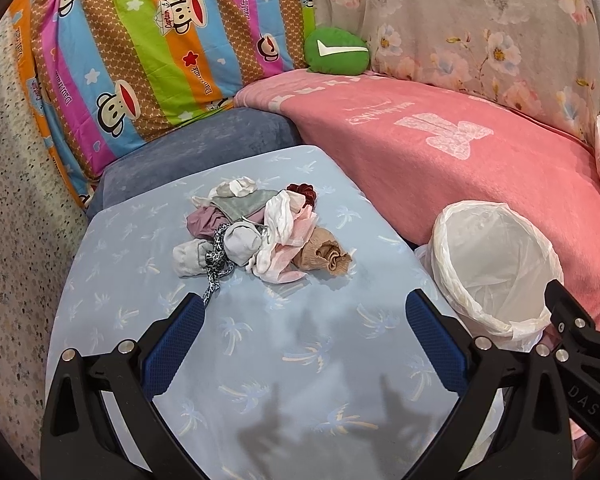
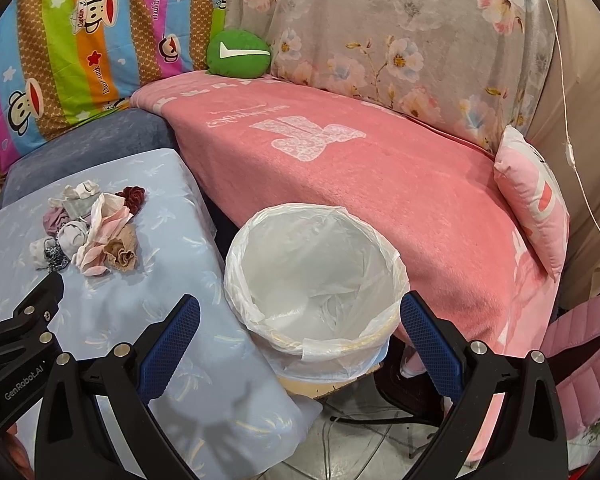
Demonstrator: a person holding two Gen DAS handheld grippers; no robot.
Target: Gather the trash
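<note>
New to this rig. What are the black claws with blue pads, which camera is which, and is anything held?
There is no robot arm here: a person holds one two-finger gripper in each hand, and a fisheye camera on each looks forward along its fingers.

The left wrist view shows the left gripper open and holding nothing, above a light blue cloth with a palm pattern. Ahead of it lies a pile of crumpled scraps: white, pink, grey, tan and dark red pieces.

The right wrist view shows the right gripper, also open and holding nothing, pointing at a bin lined with a white plastic bag. Only the liner shows inside. The bin stands to the right of the blue surface, in front of a pink blanket. The same pile appears at the left of this view.
</note>
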